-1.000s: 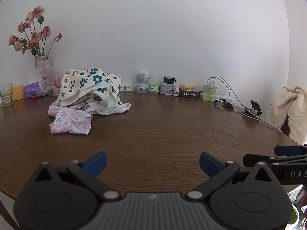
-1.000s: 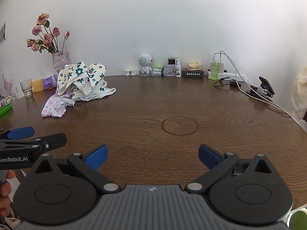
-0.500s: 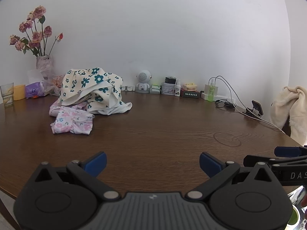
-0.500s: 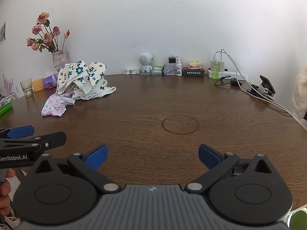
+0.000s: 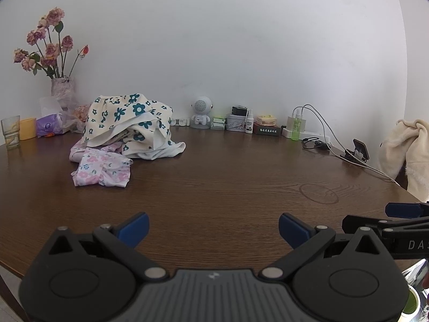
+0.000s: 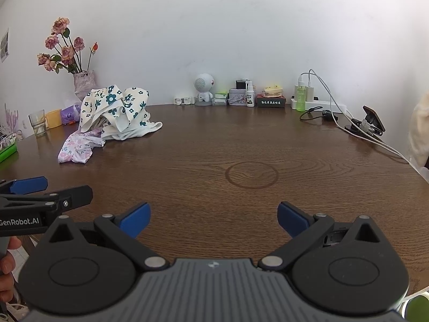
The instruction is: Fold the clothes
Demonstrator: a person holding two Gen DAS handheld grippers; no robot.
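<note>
Bright, even light, sharp, fisheye-bent edges

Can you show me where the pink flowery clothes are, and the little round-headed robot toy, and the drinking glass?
pink flowery garment (image 5: 103, 170), left wrist view, middle of the crumpled cloth.
little round-headed robot toy (image 6: 204, 83), right wrist view, on its round head.
drinking glass (image 5: 10, 132), left wrist view, on its side wall.

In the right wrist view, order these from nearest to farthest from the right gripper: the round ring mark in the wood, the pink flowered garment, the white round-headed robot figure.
1. Round ring mark, on the table straight ahead of the right gripper.
2. Pink flowered garment, ahead on the left.
3. White round-headed robot figure, at the far wall.
</note>
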